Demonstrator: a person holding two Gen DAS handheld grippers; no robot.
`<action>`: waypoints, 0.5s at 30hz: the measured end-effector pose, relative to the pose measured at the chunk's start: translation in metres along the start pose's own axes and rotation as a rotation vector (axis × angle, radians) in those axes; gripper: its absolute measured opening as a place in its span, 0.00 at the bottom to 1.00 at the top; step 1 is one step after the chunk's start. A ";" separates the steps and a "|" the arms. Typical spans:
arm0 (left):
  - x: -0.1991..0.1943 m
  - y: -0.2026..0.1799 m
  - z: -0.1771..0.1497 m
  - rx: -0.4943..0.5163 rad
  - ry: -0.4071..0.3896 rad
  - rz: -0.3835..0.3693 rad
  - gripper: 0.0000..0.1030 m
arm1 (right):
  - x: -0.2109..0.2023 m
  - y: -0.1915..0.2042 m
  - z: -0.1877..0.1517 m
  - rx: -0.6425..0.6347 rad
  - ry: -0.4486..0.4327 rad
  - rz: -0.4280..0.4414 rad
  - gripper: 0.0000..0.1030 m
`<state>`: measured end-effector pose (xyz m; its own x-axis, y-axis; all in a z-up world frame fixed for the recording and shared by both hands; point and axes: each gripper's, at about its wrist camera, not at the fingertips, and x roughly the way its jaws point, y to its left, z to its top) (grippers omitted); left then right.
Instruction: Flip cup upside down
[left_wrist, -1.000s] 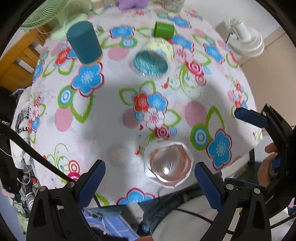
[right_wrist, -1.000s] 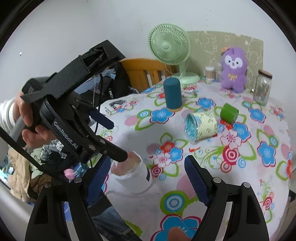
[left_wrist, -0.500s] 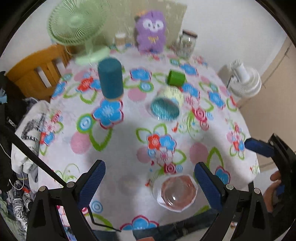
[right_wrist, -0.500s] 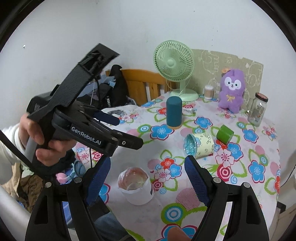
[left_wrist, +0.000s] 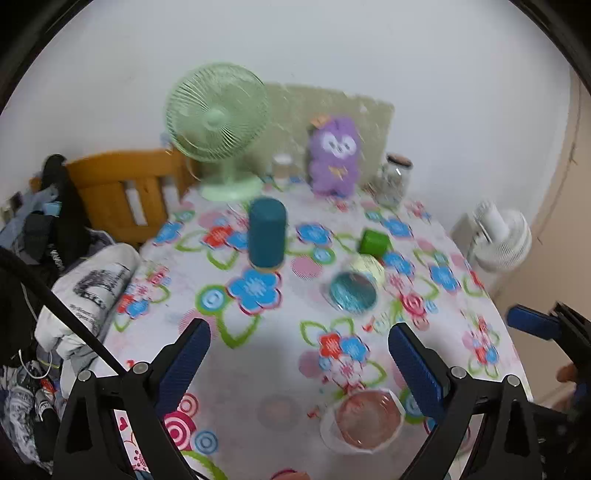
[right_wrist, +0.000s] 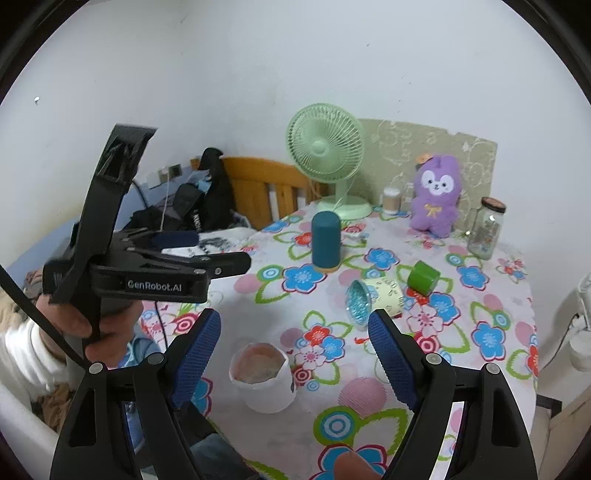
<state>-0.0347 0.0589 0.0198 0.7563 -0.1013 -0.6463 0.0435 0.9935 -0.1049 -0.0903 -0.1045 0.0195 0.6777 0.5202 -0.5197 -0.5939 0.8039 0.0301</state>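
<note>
A white cup with a pinkish inside (right_wrist: 264, 380) stands upright, mouth up, near the front edge of the flowered table (right_wrist: 480, 369); it also shows in the left wrist view (left_wrist: 364, 419). My left gripper (left_wrist: 299, 363) is open and empty, held above and behind the cup; it shows from the side in the right wrist view (right_wrist: 207, 251). My right gripper (right_wrist: 293, 350) is open and empty, above the cup, and its finger shows in the left wrist view (left_wrist: 532, 324). A yellow cup with a teal inside (right_wrist: 373, 297) lies on its side mid-table.
A tall teal cylinder (right_wrist: 325, 240) stands upside down behind. A green cup (right_wrist: 424, 277) lies on its side. A green fan (right_wrist: 327, 155), a purple plush (right_wrist: 437, 194) and a glass jar (right_wrist: 487, 232) line the back. A wooden chair with clothes (right_wrist: 258, 192) stands at the left.
Both grippers have lifted and tilted back from the white cup, which stands where it was. The left view now takes in the whole table and the wall.
</note>
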 end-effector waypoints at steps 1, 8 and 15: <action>-0.003 0.001 -0.002 -0.007 -0.023 0.012 0.96 | -0.002 0.002 0.000 -0.003 -0.014 -0.014 0.82; -0.018 -0.005 -0.014 -0.018 -0.160 0.072 1.00 | -0.019 0.016 -0.005 -0.034 -0.149 -0.088 0.92; -0.025 -0.010 -0.027 -0.018 -0.227 0.095 1.00 | -0.024 0.021 -0.012 0.000 -0.213 -0.128 1.00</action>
<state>-0.0716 0.0503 0.0168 0.8837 0.0088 -0.4679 -0.0451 0.9968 -0.0665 -0.1239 -0.1036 0.0220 0.8235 0.4632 -0.3276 -0.4976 0.8671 -0.0248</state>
